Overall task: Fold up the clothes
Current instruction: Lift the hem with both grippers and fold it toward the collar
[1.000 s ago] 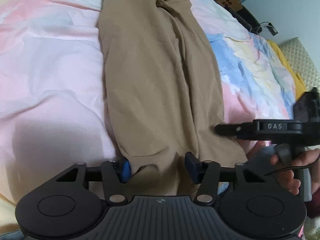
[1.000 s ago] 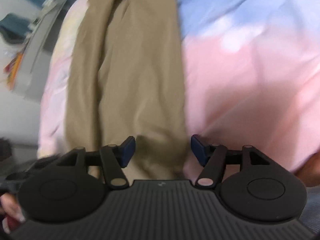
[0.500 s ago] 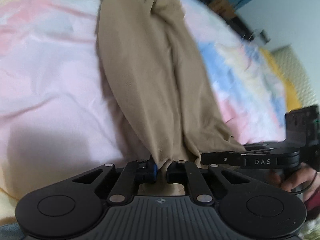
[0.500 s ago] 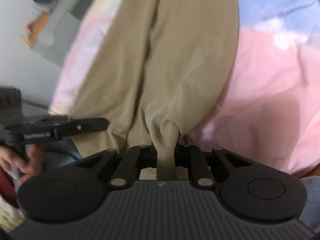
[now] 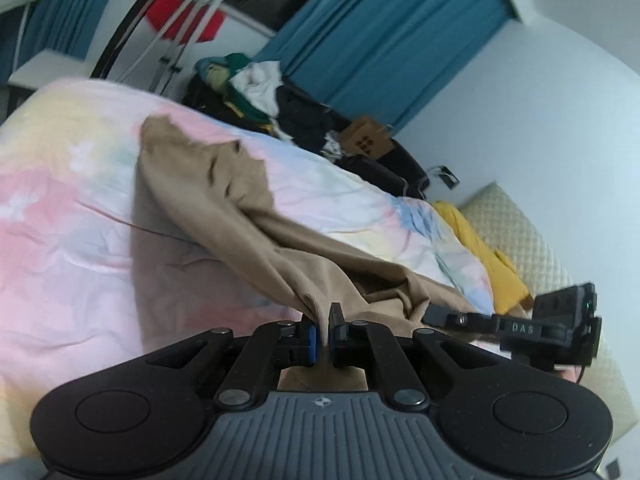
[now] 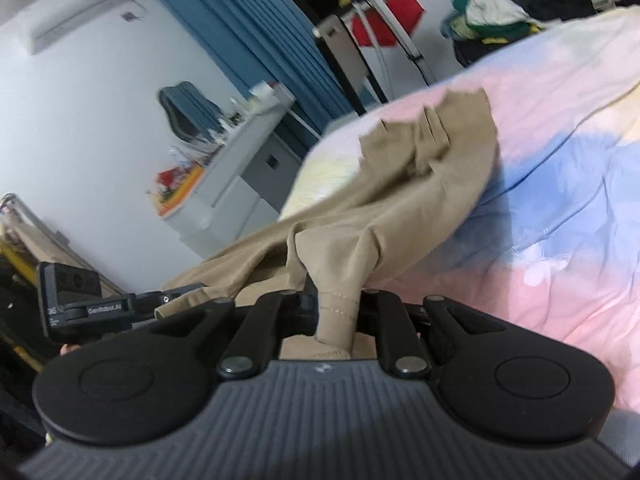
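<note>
The bed [image 5: 72,216], under its pastel pink, blue and yellow cover, fills most of both your views, and a blue curtain [image 5: 384,40] hangs on the wall beyond it. A heap of clothes [image 5: 256,92] sits behind the bed's far edge, and in the right view a grey cabinet [image 6: 248,160] stands by the wall.

The tan trousers [image 5: 224,216] lie lengthwise on the bed. Their far end rests flat on the cover, while the near end is raised off it and sags in folds between your two claws.

Your left claw [image 5: 323,334] is clamped on one bunched corner of the near hem, with cloth pinched between its pads. Your right claw [image 6: 335,312] is closed on the other corner, and a stitched fold of hem hangs down through it. Each claw shows at the edge of the other's view, close beside it.
</note>
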`<state>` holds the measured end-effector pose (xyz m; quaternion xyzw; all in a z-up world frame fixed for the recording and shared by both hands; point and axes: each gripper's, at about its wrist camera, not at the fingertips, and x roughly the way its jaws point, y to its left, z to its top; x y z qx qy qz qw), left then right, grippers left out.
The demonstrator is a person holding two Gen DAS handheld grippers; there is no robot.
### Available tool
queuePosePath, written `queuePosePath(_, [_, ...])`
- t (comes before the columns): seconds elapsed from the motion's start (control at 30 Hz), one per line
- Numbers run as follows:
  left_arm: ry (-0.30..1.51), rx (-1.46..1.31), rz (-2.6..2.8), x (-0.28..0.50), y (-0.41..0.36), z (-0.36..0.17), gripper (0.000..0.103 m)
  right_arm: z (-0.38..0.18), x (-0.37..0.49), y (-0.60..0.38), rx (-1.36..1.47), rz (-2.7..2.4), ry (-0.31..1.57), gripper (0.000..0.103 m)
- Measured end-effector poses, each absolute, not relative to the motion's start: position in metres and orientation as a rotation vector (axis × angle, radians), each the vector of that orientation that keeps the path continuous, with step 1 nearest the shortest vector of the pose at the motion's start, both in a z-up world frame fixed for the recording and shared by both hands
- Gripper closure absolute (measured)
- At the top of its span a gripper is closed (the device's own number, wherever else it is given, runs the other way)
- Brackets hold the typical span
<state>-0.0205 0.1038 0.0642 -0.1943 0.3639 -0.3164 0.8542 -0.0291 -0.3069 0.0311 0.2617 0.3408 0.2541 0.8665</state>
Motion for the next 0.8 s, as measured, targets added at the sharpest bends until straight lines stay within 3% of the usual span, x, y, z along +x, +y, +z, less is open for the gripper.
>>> queuePosePath(0.33, [0.956,-0.367,-0.647,-0.127,0.096,-0.022,0.098,-0.04,-0.115,-0.287,0.558,0.579,0.86,0.09])
queuePosePath(0.57, [0.904,-0.42,-0.638,-0.11,0.107,-0.018,0.098,-0.04,-0.103,-0.296,0.599,0.588,0.835,0.09])
queuePosePath(0.8, [0.709,-0.362,-0.6,-0.027,0.095,0.023,0.097,-0.013,-0.007,-0.298,0.551,0.544,0.705,0.09])
